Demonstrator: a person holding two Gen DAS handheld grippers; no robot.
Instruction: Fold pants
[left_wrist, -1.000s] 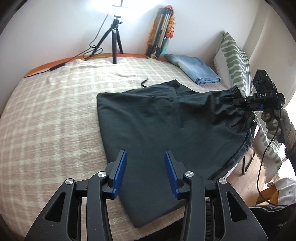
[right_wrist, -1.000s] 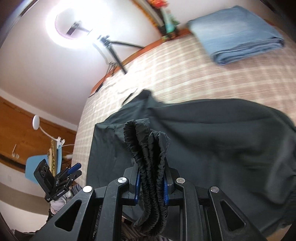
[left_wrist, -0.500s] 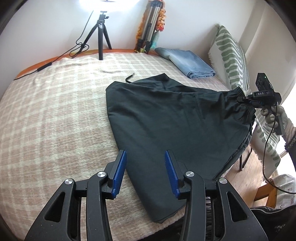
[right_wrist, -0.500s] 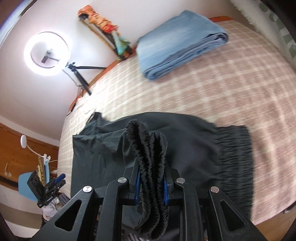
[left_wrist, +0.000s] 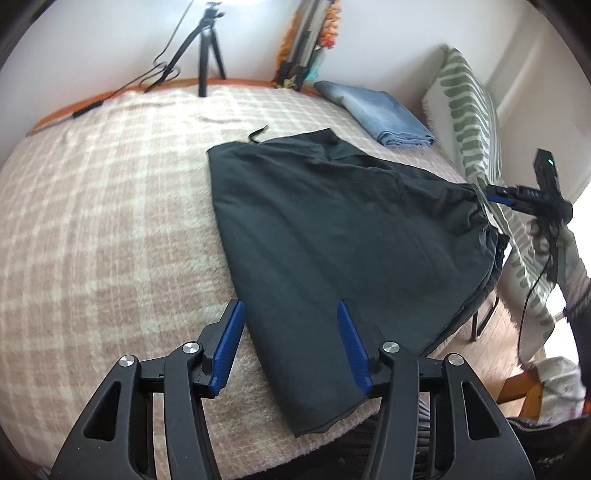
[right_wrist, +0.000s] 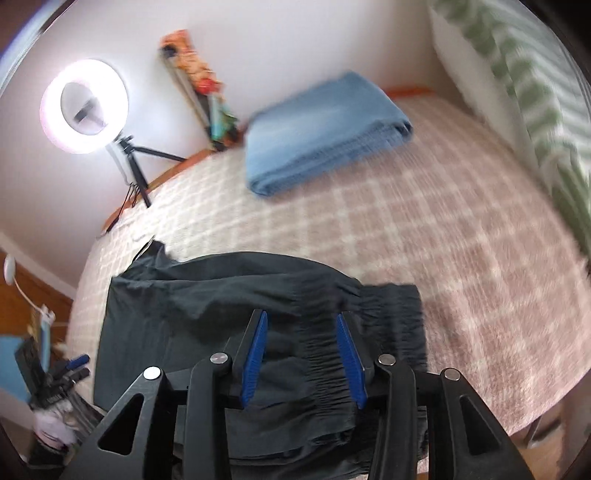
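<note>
Nearby, folded blue jeans (right_wrist: 325, 129) lie beyond the dark pants (left_wrist: 332, 251).

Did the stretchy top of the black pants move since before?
Yes. The waistband dropped from the right gripper, whose jaws have just been opening, onto the blanket.

Left of the dark pants (left_wrist: 332, 236) the checked blanket (left_wrist: 103, 236) lies bare — wide room to pass. Beyond the pants, the far edge is crowded: a tripod (left_wrist: 207, 48), a folded blue cloth (left_wrist: 384, 114), and to their right a green-striped cushion (left_wrist: 476, 122) — upright, blocking that side.
</note>
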